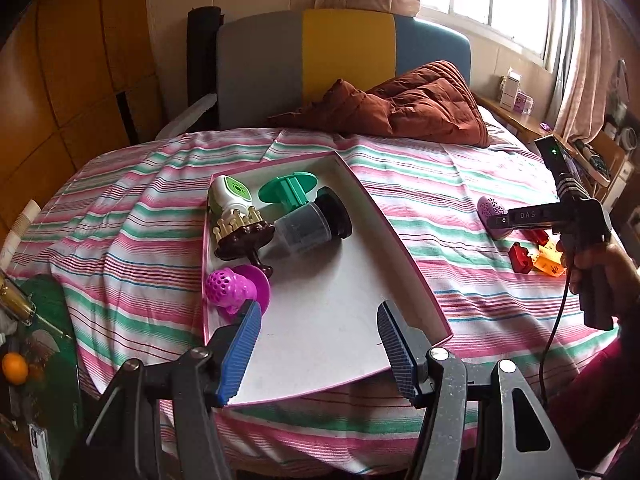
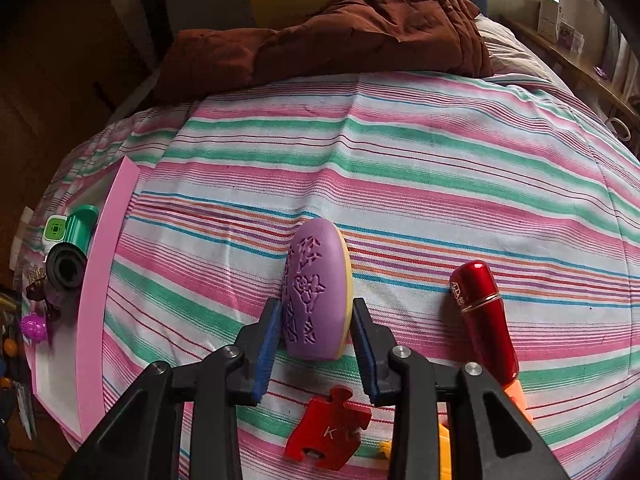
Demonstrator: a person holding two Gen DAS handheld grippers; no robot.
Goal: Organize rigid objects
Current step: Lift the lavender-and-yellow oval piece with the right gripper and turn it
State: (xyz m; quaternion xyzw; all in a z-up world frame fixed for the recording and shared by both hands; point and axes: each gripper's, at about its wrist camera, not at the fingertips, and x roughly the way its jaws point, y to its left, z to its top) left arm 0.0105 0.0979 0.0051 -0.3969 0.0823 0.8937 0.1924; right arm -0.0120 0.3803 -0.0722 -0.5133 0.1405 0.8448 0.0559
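A shallow pink-edged white box [image 1: 336,344] lies on the striped bed. It holds a white-green device [image 1: 230,194], a green spool [image 1: 290,190], a grey-black cup [image 1: 310,226], a brown comb piece [image 1: 244,236] and a magenta toy [image 1: 236,290]. My left gripper [image 1: 318,344] is open and empty over the box's near part. My right gripper [image 2: 316,344] has its fingers on both sides of a purple oval object [image 2: 316,288] standing on edge on the bed, touching or nearly touching it. The oval also shows in the left wrist view [image 1: 494,210].
A red puzzle piece [image 2: 326,428], a red cylinder [image 2: 484,316] and orange pieces [image 2: 516,394] lie near the right gripper. A brown quilt [image 1: 408,100] is heaped at the bed's head. The box's pink wall [image 2: 108,272] stands left of the right gripper. A shelf [image 1: 520,120] runs along the window.
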